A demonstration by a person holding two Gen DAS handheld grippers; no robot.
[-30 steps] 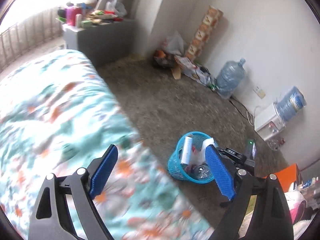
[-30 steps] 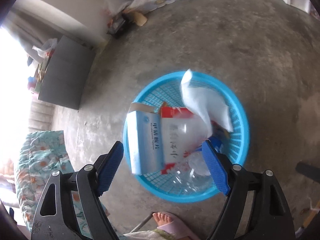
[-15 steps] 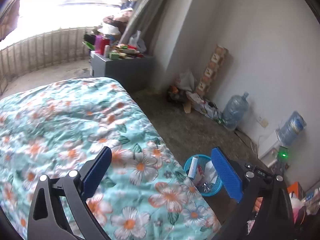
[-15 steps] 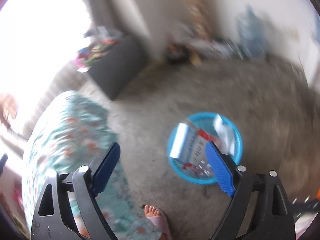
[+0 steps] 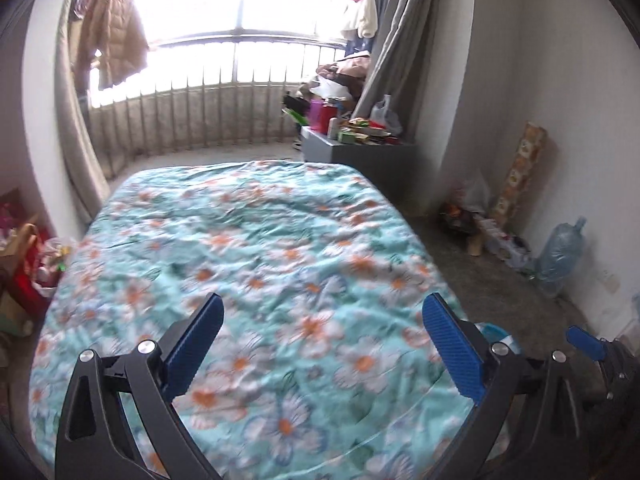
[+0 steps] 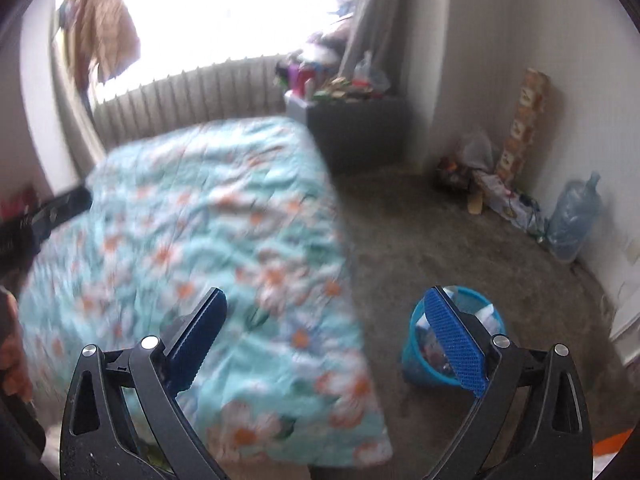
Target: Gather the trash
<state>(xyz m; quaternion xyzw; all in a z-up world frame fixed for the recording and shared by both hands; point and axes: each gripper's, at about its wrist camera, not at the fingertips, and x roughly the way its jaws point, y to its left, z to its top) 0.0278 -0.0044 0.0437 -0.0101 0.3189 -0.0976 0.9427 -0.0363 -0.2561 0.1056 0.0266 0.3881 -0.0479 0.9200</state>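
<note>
A blue plastic basket (image 6: 420,364) stands on the floor beside the bed, with a white wrapper and other trash inside, partly behind my right finger. Its rim barely shows in the left wrist view (image 5: 494,330). My right gripper (image 6: 324,344) is open and empty, raised over the bed's edge, left of the basket. My left gripper (image 5: 320,346) is open and empty above the floral bedspread (image 5: 256,264). A blue pad of the right gripper (image 5: 584,342) shows at the far right of the left wrist view.
The bed (image 6: 192,232) fills the left and middle. A grey cabinet (image 5: 356,152) with clutter stands by the window. A tall patterned box (image 6: 524,120), bags and a water jug (image 6: 574,220) line the right wall. Red bags (image 5: 24,264) sit left of the bed.
Both grippers have lifted and tilted up from the basket toward the bed and window. The basket has dropped from the right view's centre to its lower right. Both stay open.
</note>
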